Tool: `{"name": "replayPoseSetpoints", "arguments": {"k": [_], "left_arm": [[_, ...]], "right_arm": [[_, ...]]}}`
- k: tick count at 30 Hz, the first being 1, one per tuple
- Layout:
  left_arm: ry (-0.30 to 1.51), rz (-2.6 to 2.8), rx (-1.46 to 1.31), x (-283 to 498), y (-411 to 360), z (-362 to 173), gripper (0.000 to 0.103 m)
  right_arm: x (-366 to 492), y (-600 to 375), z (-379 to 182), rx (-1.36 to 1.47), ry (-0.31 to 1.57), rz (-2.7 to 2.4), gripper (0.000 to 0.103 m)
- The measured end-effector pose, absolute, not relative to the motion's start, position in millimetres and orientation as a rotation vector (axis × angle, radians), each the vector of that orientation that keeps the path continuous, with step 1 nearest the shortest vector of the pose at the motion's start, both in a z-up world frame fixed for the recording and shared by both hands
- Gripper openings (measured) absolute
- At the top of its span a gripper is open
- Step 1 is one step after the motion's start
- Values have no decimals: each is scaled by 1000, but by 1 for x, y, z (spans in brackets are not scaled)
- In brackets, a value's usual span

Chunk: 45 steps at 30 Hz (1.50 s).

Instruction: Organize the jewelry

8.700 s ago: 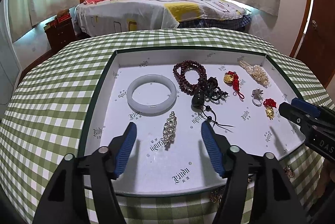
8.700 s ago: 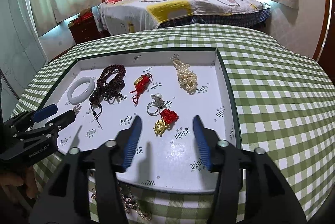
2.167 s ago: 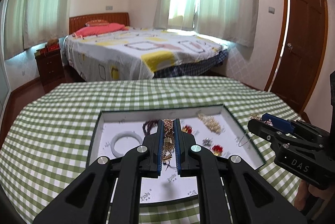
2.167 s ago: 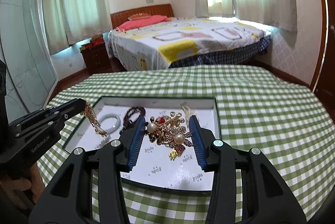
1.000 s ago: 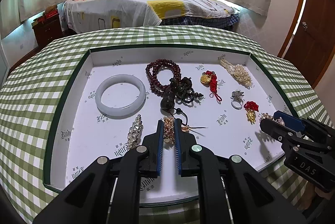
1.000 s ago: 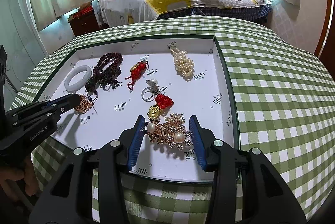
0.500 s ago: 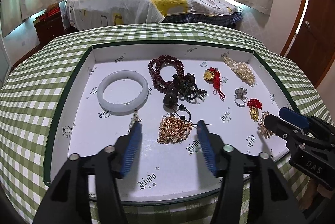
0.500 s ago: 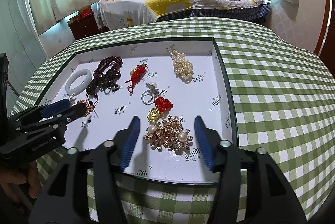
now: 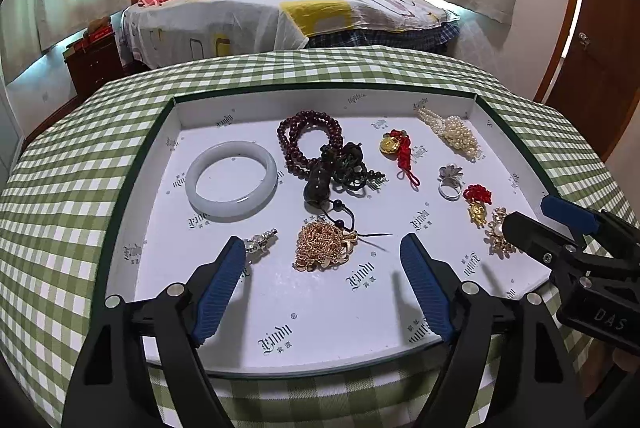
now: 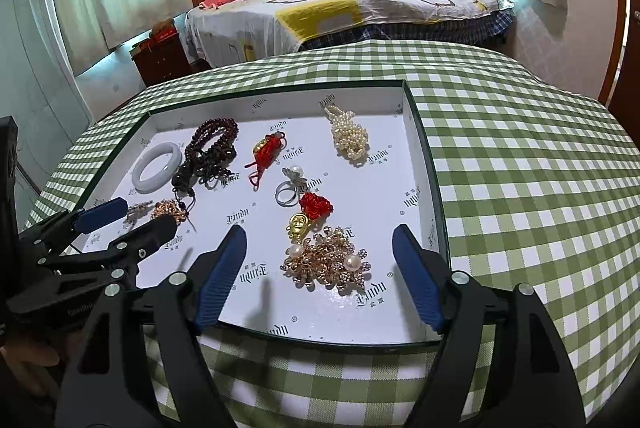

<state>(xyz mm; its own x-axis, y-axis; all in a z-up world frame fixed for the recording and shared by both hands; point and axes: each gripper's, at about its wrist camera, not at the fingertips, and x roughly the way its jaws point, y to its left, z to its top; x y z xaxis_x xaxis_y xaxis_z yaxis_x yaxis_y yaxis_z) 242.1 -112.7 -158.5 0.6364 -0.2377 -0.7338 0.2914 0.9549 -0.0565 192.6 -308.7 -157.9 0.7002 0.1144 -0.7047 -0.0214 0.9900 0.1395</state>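
Two releases underway: left gripper (image 9: 322, 256) jaws opening around the heaped gold chain (image 9: 323, 246), right gripper (image 10: 319, 251) opening around the pearl-and-gold flower cluster (image 10: 326, 260), both resting in the white paper-lined tray (image 10: 424, 164). Next, probably lift clear without snagging.

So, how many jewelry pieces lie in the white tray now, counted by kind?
Bangle: 1, white bangle
Bead strings: 2, dark red beads, pearl strand
Red-knot gold charms: 2, far, near
Ring: 1, ring
Gold chain: 1, gold chain
Crystal pieces: 2, silver piece, pearl-and-gold piece
Total: 9
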Motion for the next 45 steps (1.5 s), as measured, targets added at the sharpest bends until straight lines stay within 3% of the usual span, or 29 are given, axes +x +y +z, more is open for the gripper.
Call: {"name": "replayPoseSetpoints", "arguments": {"k": [16, 45], "left_arm": [[764, -273, 46, 217, -97, -127, 80], [517, -115, 27, 67, -43, -14, 84]], "right_arm": [[162, -298, -123, 102, 731, 76, 80], [19, -272, -13, 16, 521, 125, 88]]}}
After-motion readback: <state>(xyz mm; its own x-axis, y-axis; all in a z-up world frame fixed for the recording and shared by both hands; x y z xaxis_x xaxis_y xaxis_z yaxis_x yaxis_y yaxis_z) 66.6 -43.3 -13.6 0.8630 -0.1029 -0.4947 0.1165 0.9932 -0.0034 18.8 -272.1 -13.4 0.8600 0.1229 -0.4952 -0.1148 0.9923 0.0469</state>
